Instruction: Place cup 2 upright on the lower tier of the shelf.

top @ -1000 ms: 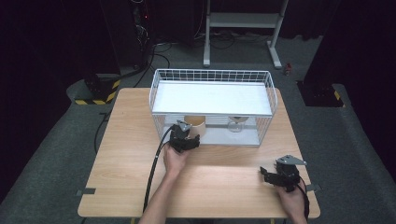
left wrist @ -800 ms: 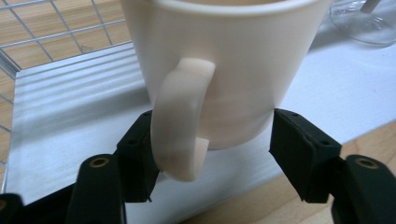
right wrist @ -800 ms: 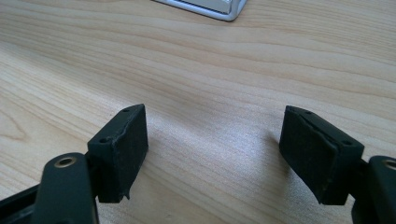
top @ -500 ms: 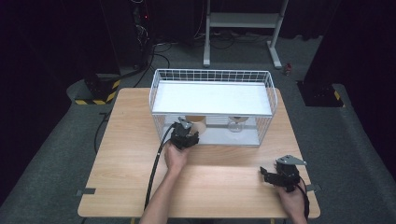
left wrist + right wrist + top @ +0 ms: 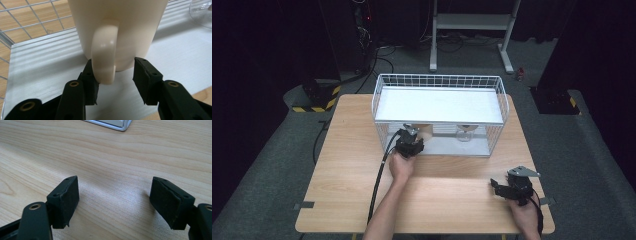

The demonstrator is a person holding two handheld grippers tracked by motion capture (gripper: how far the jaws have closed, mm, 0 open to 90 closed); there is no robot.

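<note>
Since the earlier frame the left tongs have just been closing, seemingly gripping the cream mug's base at its handle. The glossy mug stands upright on the wire rack's lower shelf. Right tongs gape, holding nothing, over the surface.

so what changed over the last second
The left gripper has just been closing its jaws around the base of the cream mug in the wire basket; the mug's handle lies between them. The right gripper, open, and the glass have not moved.
</note>
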